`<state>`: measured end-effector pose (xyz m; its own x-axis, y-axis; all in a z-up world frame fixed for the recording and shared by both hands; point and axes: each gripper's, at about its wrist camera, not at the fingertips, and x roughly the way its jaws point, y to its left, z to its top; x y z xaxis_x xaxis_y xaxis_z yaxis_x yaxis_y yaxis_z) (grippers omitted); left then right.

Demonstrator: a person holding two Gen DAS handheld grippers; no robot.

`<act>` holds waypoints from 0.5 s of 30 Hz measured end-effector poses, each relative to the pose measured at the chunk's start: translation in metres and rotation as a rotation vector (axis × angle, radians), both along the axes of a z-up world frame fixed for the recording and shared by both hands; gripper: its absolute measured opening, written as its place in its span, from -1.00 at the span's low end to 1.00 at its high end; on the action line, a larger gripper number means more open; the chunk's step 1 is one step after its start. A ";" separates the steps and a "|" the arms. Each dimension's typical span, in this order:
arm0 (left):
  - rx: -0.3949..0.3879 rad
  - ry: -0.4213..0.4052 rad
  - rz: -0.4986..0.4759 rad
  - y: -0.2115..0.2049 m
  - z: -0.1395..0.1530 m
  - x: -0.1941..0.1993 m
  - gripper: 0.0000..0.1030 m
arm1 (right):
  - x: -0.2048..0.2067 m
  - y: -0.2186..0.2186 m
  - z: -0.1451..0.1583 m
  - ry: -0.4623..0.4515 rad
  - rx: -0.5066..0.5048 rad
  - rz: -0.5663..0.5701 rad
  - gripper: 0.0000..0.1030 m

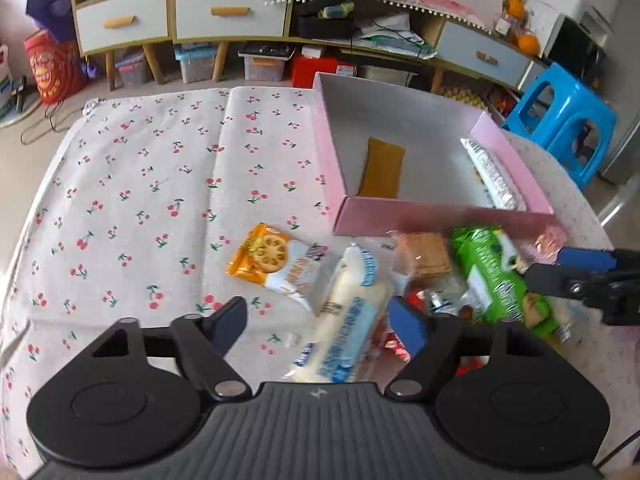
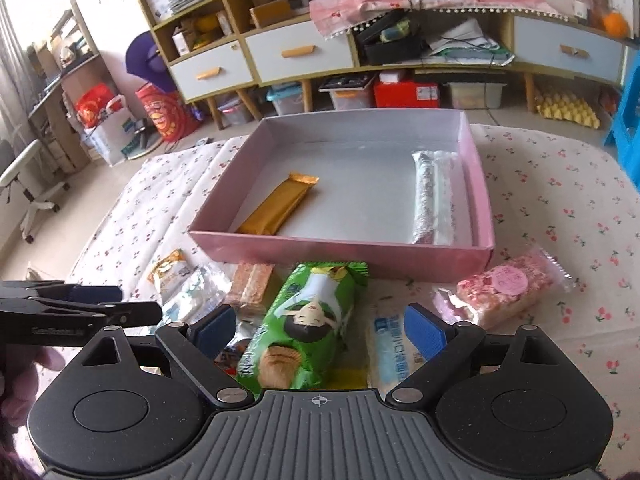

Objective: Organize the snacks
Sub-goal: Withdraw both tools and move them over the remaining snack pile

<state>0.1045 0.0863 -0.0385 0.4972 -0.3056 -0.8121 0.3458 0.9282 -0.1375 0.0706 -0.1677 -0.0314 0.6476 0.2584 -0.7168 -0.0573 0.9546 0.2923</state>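
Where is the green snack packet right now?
The green snack packet lies on the cherry-print tablecloth, just in front of the pink box. In the right wrist view it sits between the open fingers of the right gripper.

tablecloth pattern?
White tablecloth with small red cherries, green stems; clearest in the left wrist view.

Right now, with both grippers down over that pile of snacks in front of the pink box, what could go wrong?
1. The left gripper straddles the white-and-blue packet, which overlaps other wrappers; closing might pinch a neighbour too.
2. The right gripper is open over the green packet, close beside the left one; they might collide.
3. The pink box wall stands just behind the pile; a low carry could clip it.
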 end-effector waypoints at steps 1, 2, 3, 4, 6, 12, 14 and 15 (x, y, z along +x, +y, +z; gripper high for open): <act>0.004 0.001 -0.013 0.001 -0.002 0.000 0.31 | 0.000 0.002 0.000 -0.001 0.000 0.009 0.80; 0.002 0.000 -0.034 0.001 -0.003 0.001 0.27 | -0.001 0.004 -0.001 -0.005 -0.005 0.018 0.80; -0.002 -0.002 -0.055 0.003 -0.005 0.001 0.22 | -0.002 0.005 -0.001 -0.009 -0.012 0.027 0.80; -0.002 -0.005 -0.073 0.003 -0.006 0.000 0.19 | -0.002 0.007 -0.002 -0.015 -0.020 0.038 0.80; 0.008 -0.010 -0.109 0.004 -0.008 -0.001 0.08 | -0.003 0.010 -0.002 -0.030 -0.034 0.056 0.80; -0.015 -0.023 -0.167 0.004 -0.010 -0.001 -0.20 | -0.003 0.015 -0.006 -0.036 -0.016 0.069 0.80; -0.020 -0.018 -0.181 0.003 -0.012 0.000 -0.21 | -0.004 0.018 -0.006 -0.048 -0.024 0.071 0.80; -0.026 -0.015 -0.187 0.003 -0.012 0.000 -0.21 | -0.004 0.019 -0.006 -0.058 -0.033 0.072 0.80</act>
